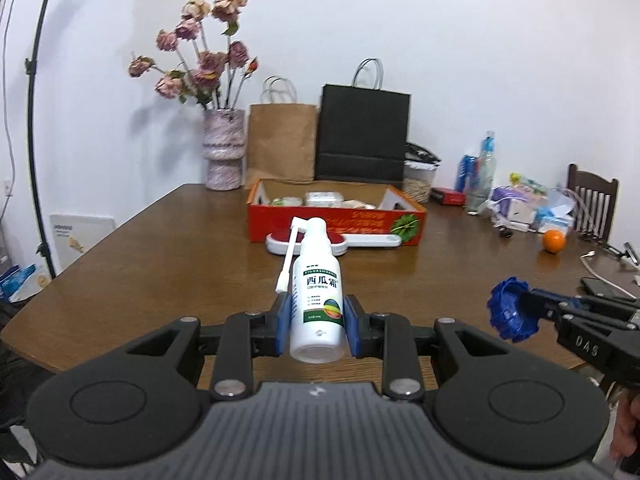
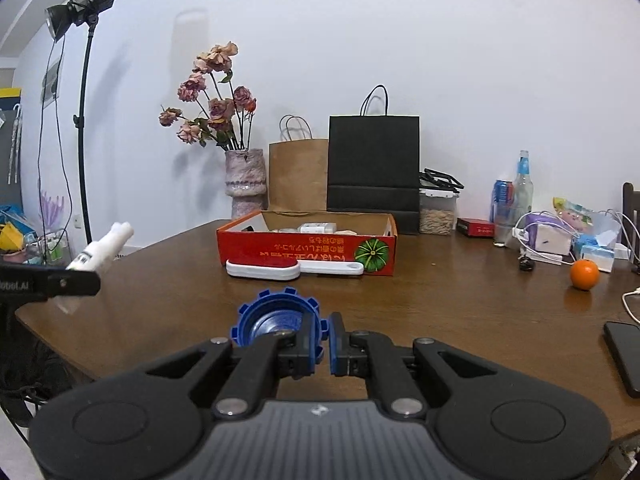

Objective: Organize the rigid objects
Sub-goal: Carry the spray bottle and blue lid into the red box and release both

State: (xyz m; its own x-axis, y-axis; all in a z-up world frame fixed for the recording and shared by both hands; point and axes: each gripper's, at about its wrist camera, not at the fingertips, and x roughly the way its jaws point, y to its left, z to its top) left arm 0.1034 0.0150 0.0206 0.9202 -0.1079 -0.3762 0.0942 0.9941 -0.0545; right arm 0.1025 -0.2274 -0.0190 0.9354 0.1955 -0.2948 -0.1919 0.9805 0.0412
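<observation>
My left gripper (image 1: 317, 322) is shut on a white spray bottle (image 1: 318, 300), held above the near part of the wooden table (image 1: 160, 264) with its long nozzle pointing away. My right gripper (image 2: 324, 340) is shut on the rim of a blue notched cap (image 2: 272, 320), which sticks out to the left of the fingers. In the left wrist view the blue cap (image 1: 508, 308) and the right gripper (image 1: 532, 306) show at the right. An open red cardboard box (image 2: 308, 246) with several small items inside stands mid-table. A white and red lint brush (image 2: 264, 269) lies against its front.
Behind the box stand a vase of dried flowers (image 2: 245, 184), a brown paper bag (image 2: 298, 176) and a black paper bag (image 2: 374, 164). To the right are bottles (image 2: 522, 196), packets, cables, an orange (image 2: 585, 275) and a black phone (image 2: 626, 356). A light stand (image 2: 84, 120) rises at left.
</observation>
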